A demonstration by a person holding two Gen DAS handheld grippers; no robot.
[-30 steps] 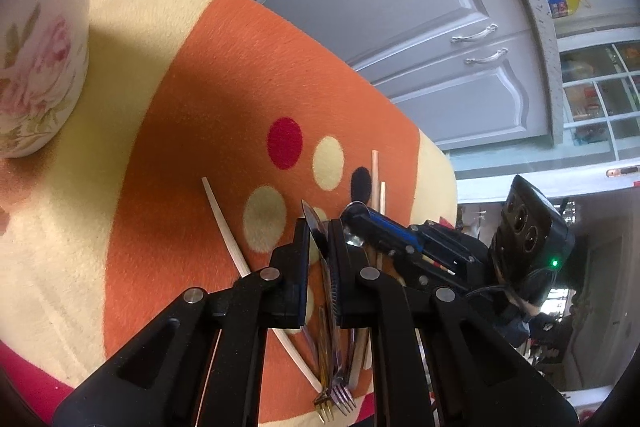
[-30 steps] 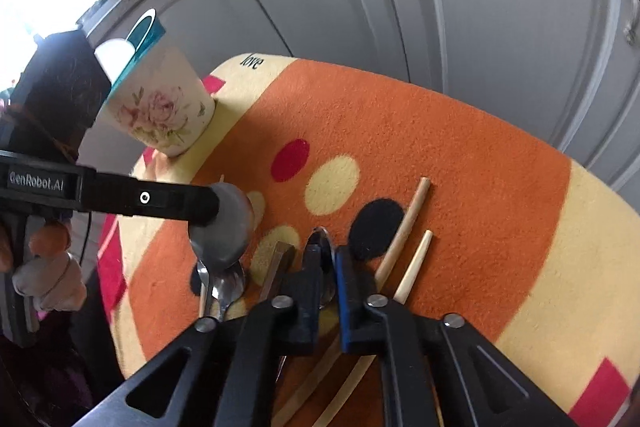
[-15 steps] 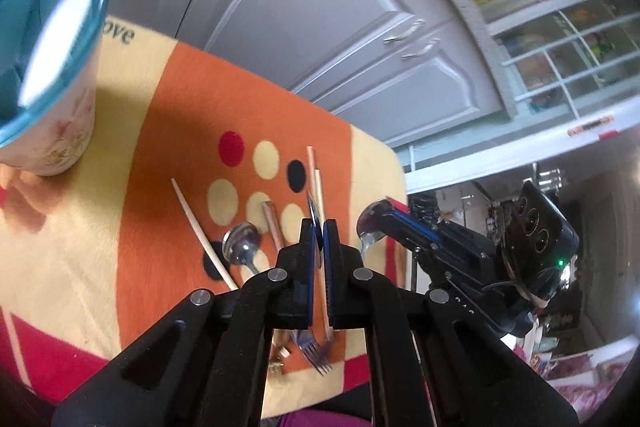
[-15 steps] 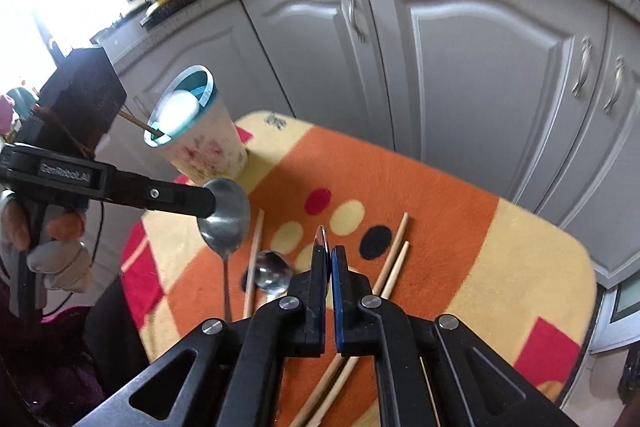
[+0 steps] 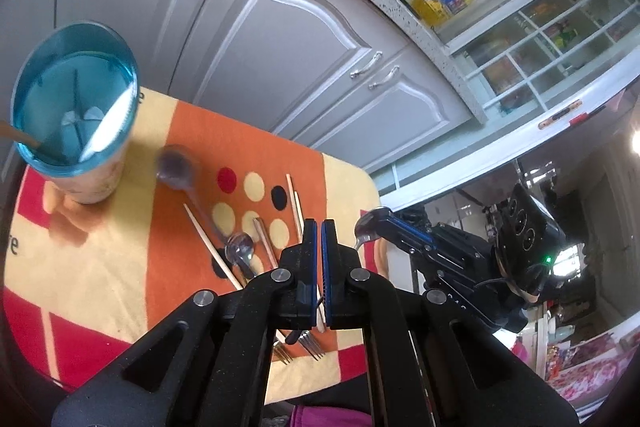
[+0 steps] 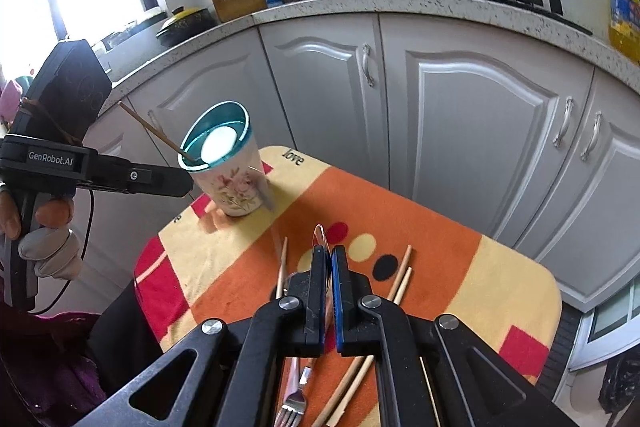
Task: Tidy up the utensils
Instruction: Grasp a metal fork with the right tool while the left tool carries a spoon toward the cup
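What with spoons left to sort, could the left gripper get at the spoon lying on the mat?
Probably yes: the spoon lies uncovered just ahead of the left gripper, chopsticks only beside it. Its empty jaws, pressed together, must open first.

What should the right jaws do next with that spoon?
Probably carry it over the blue-rimmed cup and lower it in. The right gripper is shut on a spoon, and the cup stands open, with only one chopstick inside.

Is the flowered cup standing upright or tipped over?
Upright. The flowered cup stands on its base on the mat, rim upward, with one chopstick leaning inside.
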